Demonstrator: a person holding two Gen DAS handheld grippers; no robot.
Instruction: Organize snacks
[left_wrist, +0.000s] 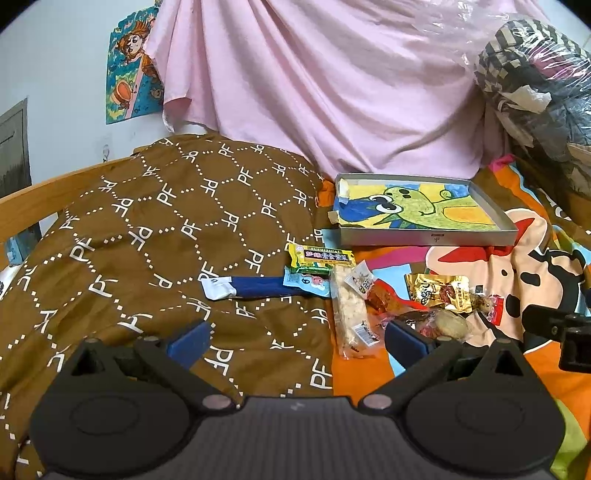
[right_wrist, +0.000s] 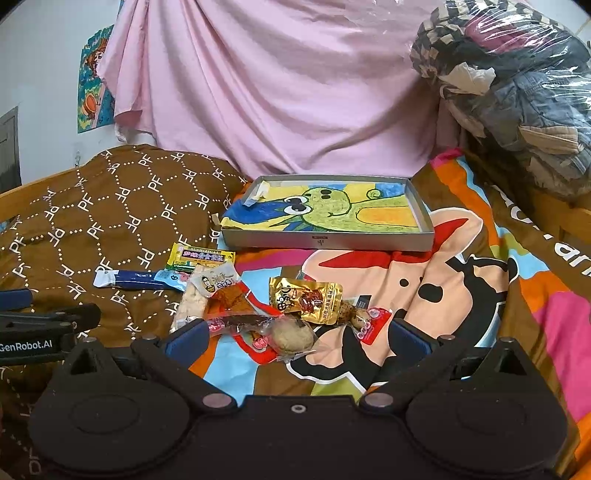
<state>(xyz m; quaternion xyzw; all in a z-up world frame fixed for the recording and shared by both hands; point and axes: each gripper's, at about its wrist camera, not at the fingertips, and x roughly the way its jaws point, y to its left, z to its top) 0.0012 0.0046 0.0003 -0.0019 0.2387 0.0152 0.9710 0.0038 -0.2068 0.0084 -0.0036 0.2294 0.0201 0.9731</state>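
Several wrapped snacks lie in a loose pile on the bed: a yellow-green bar (left_wrist: 320, 257) (right_wrist: 201, 255), a blue stick pack (left_wrist: 258, 287) (right_wrist: 135, 278), a long white rice-cake pack (left_wrist: 351, 314), a gold pack (left_wrist: 439, 291) (right_wrist: 308, 299) and a clear pack with a brown round snack (right_wrist: 290, 334). A shallow grey tray (left_wrist: 424, 236) (right_wrist: 325, 242) with a frog drawing inside lies behind them. My left gripper (left_wrist: 295, 336) is open and empty, low before the pile. My right gripper (right_wrist: 297, 334) is open, its fingers either side of the round snack pack.
A brown patterned quilt (left_wrist: 147, 229) (right_wrist: 110, 206) covers the left of the bed. A cartoon-print blanket (right_wrist: 461, 266) lies under the snacks. A pink sheet (left_wrist: 314, 85) hangs behind. A plastic-wrapped bundle of clothes (right_wrist: 517, 92) sits at the back right.
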